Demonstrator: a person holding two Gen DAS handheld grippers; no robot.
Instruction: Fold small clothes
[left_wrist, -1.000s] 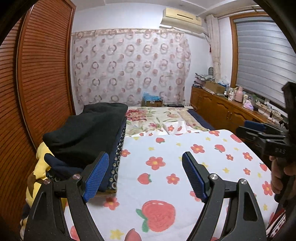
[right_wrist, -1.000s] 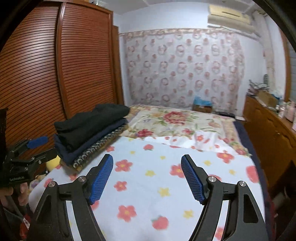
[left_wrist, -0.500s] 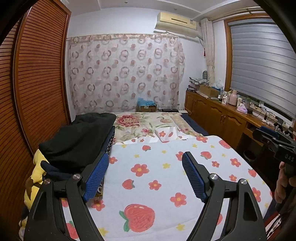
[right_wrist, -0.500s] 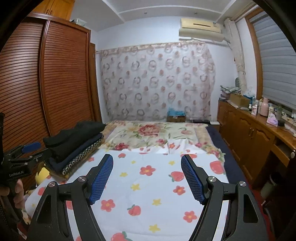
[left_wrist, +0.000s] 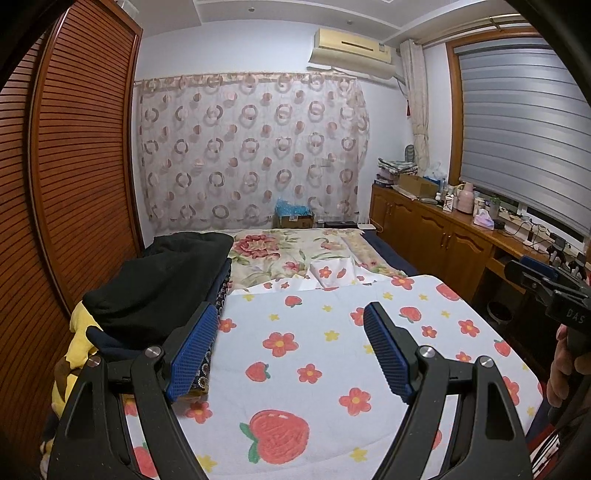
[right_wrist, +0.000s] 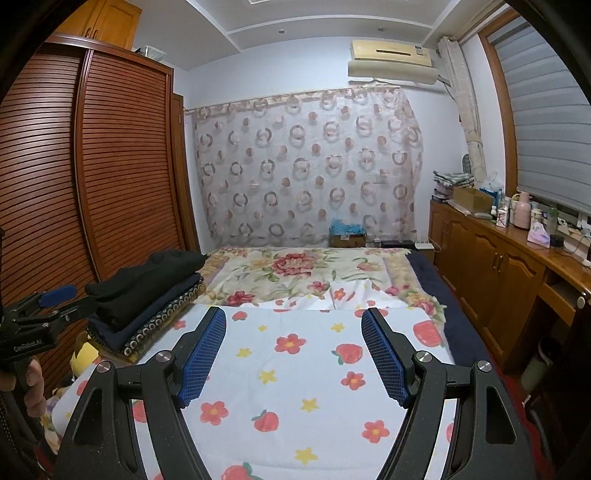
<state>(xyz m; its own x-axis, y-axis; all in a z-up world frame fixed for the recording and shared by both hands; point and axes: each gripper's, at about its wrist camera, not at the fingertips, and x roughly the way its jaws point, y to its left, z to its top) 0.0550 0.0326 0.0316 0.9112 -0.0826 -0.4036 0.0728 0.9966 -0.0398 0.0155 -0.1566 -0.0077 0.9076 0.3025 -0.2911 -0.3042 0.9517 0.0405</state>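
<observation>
Gaping wide — both grippers' jaws hold nothing.

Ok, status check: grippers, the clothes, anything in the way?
Left gripper open, empty. Right gripper open, empty. Folded clothes stack at bed's left edge, untouched. Flowered sheet between: nothing blocking.

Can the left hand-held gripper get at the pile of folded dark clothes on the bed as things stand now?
Probably yes. The left hand-held gripper is open and empty, and the pile of folded dark clothes lies just beside its left finger, on the strawberry-print white sheet, with nothing between them.
</observation>
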